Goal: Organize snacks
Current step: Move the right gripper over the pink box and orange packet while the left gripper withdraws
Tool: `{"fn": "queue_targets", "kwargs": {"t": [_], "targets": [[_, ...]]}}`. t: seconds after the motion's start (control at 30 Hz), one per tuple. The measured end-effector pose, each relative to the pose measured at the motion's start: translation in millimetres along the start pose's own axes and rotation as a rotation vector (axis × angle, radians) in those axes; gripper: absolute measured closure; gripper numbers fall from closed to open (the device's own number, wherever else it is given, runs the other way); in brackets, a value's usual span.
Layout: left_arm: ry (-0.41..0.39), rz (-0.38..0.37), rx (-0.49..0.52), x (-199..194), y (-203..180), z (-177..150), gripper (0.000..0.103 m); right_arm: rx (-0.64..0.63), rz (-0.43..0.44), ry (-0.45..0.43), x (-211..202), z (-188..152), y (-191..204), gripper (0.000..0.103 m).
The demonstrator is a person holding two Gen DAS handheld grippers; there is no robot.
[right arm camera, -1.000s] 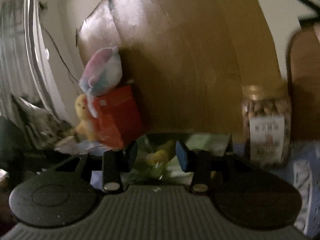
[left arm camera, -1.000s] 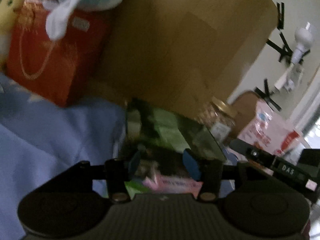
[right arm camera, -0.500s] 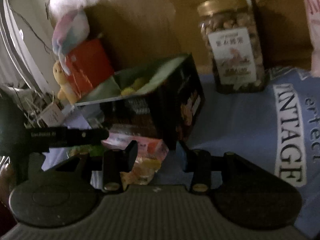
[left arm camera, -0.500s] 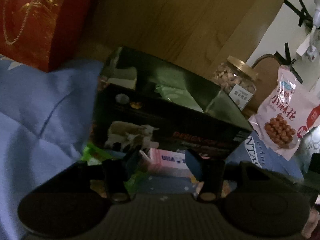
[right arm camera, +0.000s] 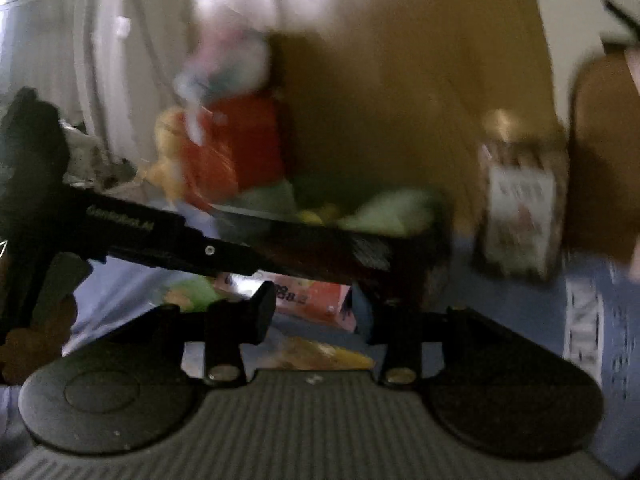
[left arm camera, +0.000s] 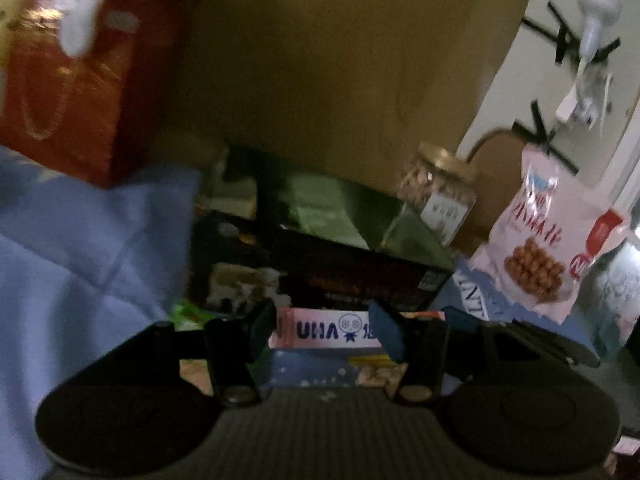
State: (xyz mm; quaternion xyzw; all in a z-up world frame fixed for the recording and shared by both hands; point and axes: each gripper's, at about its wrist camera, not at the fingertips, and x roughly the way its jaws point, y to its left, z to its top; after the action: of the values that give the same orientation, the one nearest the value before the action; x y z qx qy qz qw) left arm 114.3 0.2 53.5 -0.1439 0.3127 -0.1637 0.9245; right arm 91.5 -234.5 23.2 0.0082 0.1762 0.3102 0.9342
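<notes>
An open black box point(left arm camera: 320, 264) with green packets inside stands on the blue cloth against a wooden board; it also shows in the right wrist view point(right arm camera: 360, 248). A pink UHA candy packet point(left arm camera: 328, 330) lies in front of the box, between the fingers of my open left gripper point(left arm camera: 326, 330), untouched as far as I can tell. My right gripper point(right arm camera: 316, 308) is open and empty, low over the same pink packet point(right arm camera: 308, 300) and a yellow snack bag point(right arm camera: 320, 354). The left gripper's body point(right arm camera: 132, 232) crosses the right wrist view.
A peanut jar point(left arm camera: 440, 192) and a pink snack bag point(left arm camera: 548, 240) stand right of the box. A red gift bag point(left arm camera: 68, 92) with plush toys on top stands to the left. A green packet point(left arm camera: 188, 312) lies by the box. The jar point(right arm camera: 520, 208) is blurred.
Both grippers have pulled back a little and tilted up from the box. The pink packet now sits squarely between the left fingers. Both views are motion-blurred.
</notes>
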Motion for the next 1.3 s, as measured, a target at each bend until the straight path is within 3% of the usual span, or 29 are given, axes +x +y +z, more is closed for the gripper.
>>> {"fn": "queue_targets", "kwargs": {"t": [0.17, 0.37, 0.6, 0.8, 0.9, 1.3], "targets": [[-0.036, 0.039, -0.039, -44, 16, -18, 0.051, -0.049, 0.106, 0.02, 0, 2, 24, 0.059], [0.04, 0.077, -0.112, -63, 42, -58, 0.051, -0.103, 0.188, 0.181, 21, -11, 47, 0.057], [0.021, 0.087, -0.158, -84, 53, -64, 0.049, -0.068, 0.192, 0.183, 21, -10, 42, 0.057], [-0.018, 0.107, -0.113, -101, 42, -62, 0.037, -0.008, 0.207, 0.228, 21, -16, 37, 0.052], [-0.019, 0.14, -0.124, -102, 44, -66, 0.023, 0.016, 0.219, 0.243, 21, -17, 33, 0.051], [-0.067, 0.222, -0.128, -118, 50, -76, 0.023, 0.032, 0.244, 0.254, 21, -16, 28, 0.05]]}}
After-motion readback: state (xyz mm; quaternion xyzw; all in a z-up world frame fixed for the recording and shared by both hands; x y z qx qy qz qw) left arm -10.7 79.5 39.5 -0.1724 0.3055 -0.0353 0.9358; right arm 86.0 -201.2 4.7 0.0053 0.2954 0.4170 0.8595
